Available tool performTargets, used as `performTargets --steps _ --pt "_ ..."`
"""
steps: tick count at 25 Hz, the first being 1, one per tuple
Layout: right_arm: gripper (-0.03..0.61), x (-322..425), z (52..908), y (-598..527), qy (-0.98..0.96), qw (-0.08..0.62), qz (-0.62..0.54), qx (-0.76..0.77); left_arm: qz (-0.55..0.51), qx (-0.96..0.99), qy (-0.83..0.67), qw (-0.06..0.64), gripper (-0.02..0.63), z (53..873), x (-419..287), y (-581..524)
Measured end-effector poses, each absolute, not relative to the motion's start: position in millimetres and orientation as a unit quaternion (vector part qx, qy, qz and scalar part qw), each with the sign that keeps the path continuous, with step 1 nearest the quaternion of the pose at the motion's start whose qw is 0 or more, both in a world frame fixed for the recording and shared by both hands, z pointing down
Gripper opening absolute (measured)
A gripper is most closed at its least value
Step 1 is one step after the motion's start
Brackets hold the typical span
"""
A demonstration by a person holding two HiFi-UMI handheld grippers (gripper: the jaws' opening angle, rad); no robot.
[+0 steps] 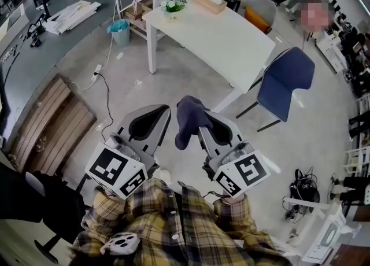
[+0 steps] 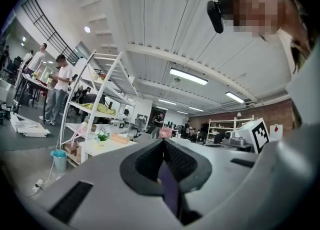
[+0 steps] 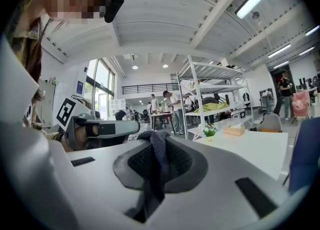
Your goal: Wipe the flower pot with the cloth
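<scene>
A small flower pot (image 1: 173, 6) with green leaves and white blooms stands at the far left corner of a white table (image 1: 231, 45), well ahead of both grippers. It also shows as the pot (image 2: 102, 135) in the left gripper view and the pot (image 3: 209, 131) in the right gripper view. My right gripper (image 1: 199, 121) is shut on a dark blue cloth (image 1: 188, 119), which drapes over its jaw tips; the cloth (image 3: 157, 149) hangs down between the pads. My left gripper (image 1: 157, 114) is shut with nothing in it. Both are held level above the floor, side by side.
A wooden box (image 1: 209, 2) lies on the table's far side. A blue chair (image 1: 286, 80) stands at the table's right, a teal bin (image 1: 119, 30) and a white rack (image 2: 95, 99) at its left. A cable (image 1: 104, 88) and a wooden panel (image 1: 46, 123) lie on the floor to the left.
</scene>
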State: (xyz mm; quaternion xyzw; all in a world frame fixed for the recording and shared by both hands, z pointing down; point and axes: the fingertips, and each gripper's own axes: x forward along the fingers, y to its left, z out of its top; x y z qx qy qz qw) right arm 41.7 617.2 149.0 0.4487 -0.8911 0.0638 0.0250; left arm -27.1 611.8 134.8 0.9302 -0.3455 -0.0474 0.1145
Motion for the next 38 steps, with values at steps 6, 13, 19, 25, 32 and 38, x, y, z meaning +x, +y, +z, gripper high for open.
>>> performTargets --steps 6,13,19,25,32,38 --pt "0.015 34.1 147.5 568.1 -0.889 0.028 0.062 0.453 -0.051 0.93 -0.345 0.114 0.009 132.3 -37.4 559.9" --pt "0.015 13.2 144.2 496.9 -0.886 0.029 0.063 0.459 -0.046 0.933 -0.338 0.112 0.009 130.6 -57.3 488.9" --pt "0.015 -12.8 144.9 438.5 -0.88 0.028 0.063 0.471 -0.046 0.937 -0.329 0.111 0.009 131.0 -85.4 427.2" --pt "0.014 -28.3 146.3 393.6 -0.868 0.026 0.066 0.491 -0.044 0.942 -0.313 0.113 0.009 136.0 -104.8 381.2" --pt "0.015 -25.6 163.6 358.0 -0.858 0.034 0.088 0.506 -0.043 0.942 -0.306 0.132 0.009 151.2 -111.8 342.3" --pt "0.015 -7.0 173.8 315.9 -0.85 0.027 0.097 0.517 -0.038 0.938 -0.317 0.138 0.009 166.6 -106.8 298.9"
